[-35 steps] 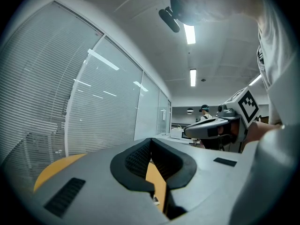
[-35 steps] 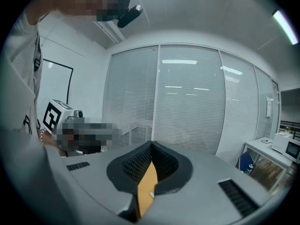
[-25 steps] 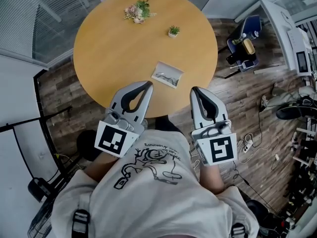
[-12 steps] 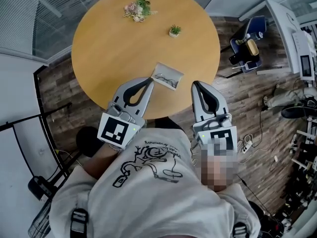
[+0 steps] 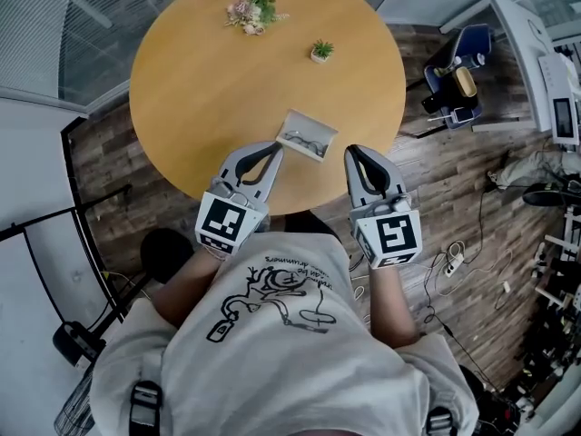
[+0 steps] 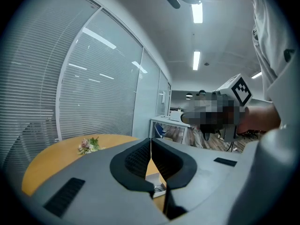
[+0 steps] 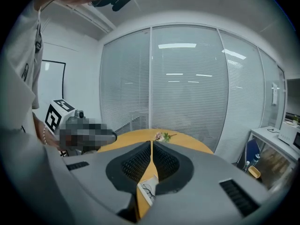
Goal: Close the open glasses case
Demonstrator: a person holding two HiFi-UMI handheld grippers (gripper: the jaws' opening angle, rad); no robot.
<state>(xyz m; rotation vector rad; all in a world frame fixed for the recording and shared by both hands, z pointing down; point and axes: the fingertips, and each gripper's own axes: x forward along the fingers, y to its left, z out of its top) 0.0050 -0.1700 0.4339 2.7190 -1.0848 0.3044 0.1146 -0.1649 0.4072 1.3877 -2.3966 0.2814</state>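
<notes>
We're seeing the round table (image 5: 200, 98) as a smooth, satin wood-look top, and the floor (image 5: 109, 173) as rougher grey-brown wood planks. We're logging the glasses case (image 5: 306, 137) as pale and matt inside. We're noting the left gripper (image 5: 272, 149) shell as matt grey plastic and its pads (image 6: 136, 159) as black and finely ribbed. We're reading the T-shirt (image 5: 272, 361) as soft white cloth.

A: Status of the right gripper (image 7: 152, 145)?
B: Jaws opening, a thin slit at the tips, nothing between them. Open glasses case (image 7: 149, 191) lies on the table (image 7: 130, 135) beyond; flowers (image 7: 161, 136) at the far edge.
</notes>
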